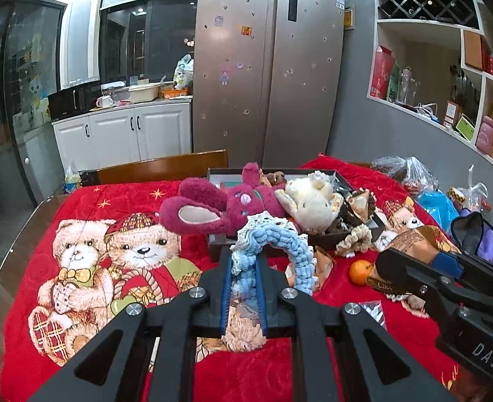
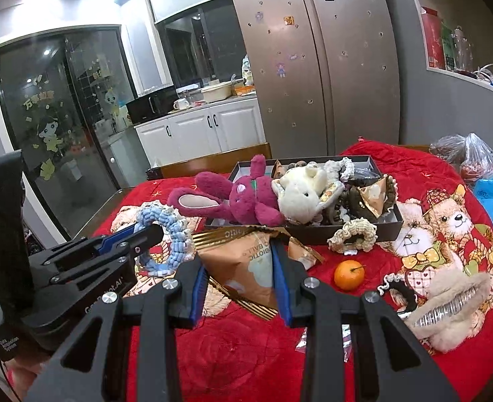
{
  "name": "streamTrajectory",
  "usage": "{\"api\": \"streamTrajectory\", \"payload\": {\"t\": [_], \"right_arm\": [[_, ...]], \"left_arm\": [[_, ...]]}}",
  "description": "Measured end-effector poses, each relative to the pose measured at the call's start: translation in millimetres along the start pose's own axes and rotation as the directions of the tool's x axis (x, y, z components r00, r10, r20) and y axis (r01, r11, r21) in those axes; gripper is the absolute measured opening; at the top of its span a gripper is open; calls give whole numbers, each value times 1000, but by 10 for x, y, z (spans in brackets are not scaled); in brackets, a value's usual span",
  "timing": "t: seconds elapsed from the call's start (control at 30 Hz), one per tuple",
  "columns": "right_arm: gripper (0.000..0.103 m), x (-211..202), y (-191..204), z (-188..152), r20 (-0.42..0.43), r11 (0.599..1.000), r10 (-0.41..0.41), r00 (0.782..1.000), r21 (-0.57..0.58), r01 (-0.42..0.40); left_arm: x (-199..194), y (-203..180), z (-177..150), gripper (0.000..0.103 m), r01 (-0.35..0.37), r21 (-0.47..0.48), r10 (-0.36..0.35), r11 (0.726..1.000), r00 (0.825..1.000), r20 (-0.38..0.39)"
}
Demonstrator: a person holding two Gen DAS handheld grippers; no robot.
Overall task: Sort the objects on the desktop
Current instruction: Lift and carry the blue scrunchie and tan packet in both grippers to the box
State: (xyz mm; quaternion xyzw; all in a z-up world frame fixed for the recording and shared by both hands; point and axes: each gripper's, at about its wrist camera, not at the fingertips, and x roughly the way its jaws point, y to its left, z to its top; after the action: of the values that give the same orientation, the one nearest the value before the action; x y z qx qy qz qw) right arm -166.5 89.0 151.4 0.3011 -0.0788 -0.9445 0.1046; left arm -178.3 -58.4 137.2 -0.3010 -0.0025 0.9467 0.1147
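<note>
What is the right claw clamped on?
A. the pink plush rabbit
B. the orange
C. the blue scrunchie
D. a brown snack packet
D: the right claw pinches the brown snack packet between its blue pads, while the blue scrunchie hangs in the left claw and the orange lies on the red cloth.

Left tongs [image 1: 244,268] clamped on blue scrunchie [image 1: 273,238], red blanket [image 1: 119,201]
</note>
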Motion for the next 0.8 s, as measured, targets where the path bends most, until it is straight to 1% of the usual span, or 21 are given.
{"api": "streamTrajectory", "payload": {"t": [0.3,0.5,0.8], "right_arm": [[35,66,-117,241,7,1000,-6,1000,3,6],[35,242,-229,458,0,1000,-22,1000,1,22],[35,602,-411,807,-16,999,-50,999,-8,50]], "left_arm": [[137,-30,251,13,8,-28,-8,1000,1000,2],[294,-103,413,13,-1,-21,1,1000,1000,-1],[692,-188,727,13,-21,-9,21,1000,1000,-8]]}}
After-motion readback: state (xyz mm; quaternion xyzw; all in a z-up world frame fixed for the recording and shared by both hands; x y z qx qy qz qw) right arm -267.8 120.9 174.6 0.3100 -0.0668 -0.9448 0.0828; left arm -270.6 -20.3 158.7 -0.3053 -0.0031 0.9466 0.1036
